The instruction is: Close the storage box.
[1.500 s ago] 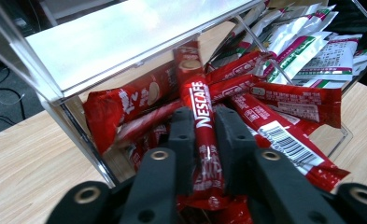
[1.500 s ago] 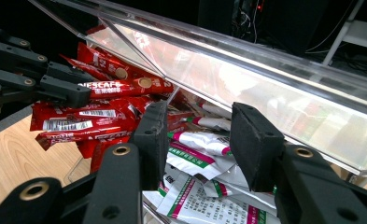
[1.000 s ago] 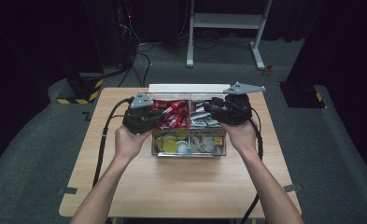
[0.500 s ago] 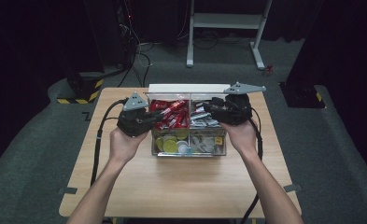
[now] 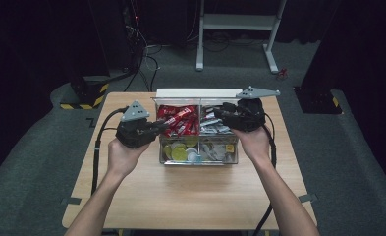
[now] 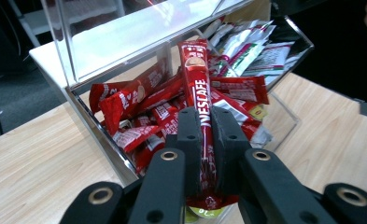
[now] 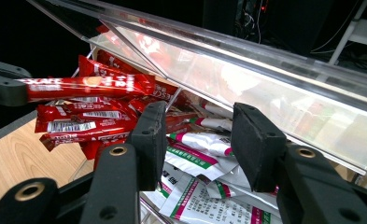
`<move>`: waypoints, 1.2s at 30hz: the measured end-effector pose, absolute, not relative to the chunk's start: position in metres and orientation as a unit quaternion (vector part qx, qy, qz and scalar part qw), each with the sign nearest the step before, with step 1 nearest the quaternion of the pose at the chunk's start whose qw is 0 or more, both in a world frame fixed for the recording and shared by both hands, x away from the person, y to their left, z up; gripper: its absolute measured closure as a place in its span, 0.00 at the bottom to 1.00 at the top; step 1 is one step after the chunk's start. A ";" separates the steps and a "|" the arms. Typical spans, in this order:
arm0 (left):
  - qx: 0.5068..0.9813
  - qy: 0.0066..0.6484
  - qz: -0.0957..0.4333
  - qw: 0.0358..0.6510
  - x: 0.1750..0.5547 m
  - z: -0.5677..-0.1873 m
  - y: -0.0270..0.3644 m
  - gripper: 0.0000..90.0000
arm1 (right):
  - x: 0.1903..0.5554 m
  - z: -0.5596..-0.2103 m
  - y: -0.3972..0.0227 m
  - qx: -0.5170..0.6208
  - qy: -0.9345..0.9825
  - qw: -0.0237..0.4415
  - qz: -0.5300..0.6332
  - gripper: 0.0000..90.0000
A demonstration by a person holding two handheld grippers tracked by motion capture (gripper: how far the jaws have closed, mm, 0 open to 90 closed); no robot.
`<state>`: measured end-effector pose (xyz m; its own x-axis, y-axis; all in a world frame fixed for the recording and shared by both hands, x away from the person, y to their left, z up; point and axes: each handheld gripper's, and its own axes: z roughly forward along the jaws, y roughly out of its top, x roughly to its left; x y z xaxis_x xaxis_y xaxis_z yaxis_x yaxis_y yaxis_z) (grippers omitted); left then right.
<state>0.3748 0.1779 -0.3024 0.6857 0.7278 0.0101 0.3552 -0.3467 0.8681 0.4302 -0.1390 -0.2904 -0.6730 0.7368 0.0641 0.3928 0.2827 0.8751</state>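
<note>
- The left gripper [image 6: 203, 140] pinches a red Nescafe stick [image 6: 201, 100], held up over the red packets at 11 o'clock in the clear box [image 5: 199, 161].
- The right gripper [image 7: 197, 140] is spread wide — nothing in it — above the white packets [image 7: 204, 186] at 1 o'clock.

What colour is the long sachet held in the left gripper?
Red with white NESCAFE lettering; the long stick sachet shows best in the left gripper view.

The box [image 5: 199, 160] on the pale wood-grain table [image 5: 190, 196] is clear plastic with a white lid edge. Its back left compartment holds red sachets [image 6: 139, 100] with white lettering; one red Nescafé stick [image 6: 201, 107] sits between black jaws. The back right compartment holds white sachets [image 7: 204, 163] with green and pink bands. Yellow-green and white round lids [image 5: 180, 153] show at the front left. Both grippers are black with grey plates.
</note>
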 end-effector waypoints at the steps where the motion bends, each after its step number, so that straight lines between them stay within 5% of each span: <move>1: 0.793 0.340 0.205 0.462 0.373 -0.302 0.179 0.92 | 0.430 -0.290 -0.139 0.361 0.781 0.180 0.477 0.62; 36: 0.755 0.355 0.198 0.515 0.340 -0.308 0.238 0.92 | 0.431 -0.291 -0.140 0.366 0.778 0.174 0.481 0.60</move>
<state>0.3404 0.2376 -0.3077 0.6701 0.7393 -0.0662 0.3320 -0.2188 0.9176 0.4309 -0.1403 -0.2907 -0.6723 0.7357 0.0819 0.4019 0.2699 0.8750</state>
